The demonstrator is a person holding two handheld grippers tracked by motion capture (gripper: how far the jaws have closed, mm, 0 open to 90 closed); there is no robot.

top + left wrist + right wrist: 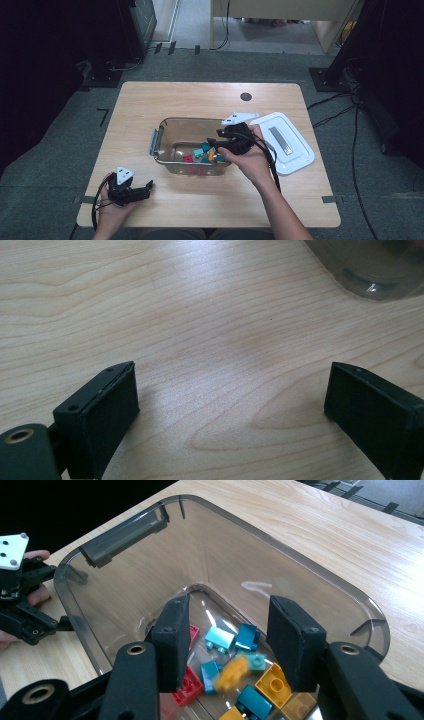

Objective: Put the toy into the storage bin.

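A light wooden table (150, 100) stands on grey carpet (60, 150). At twelve o'clock a pale desk (280, 9) meets a lighter strip of floor. Dark equipment (135, 25) sits at eleven o'clock, and black cables (357, 165) trail at three o'clock.

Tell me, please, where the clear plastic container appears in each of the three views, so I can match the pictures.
High view: the clear plastic container sits mid-table, left of the white lid.
Left gripper view: one blurred corner of it shows at the top right.
Right gripper view: it spans the middle, beyond the right gripper, with toy bricks on its bottom.
Shared landmark: the light wooden table, which lies under it everywhere.
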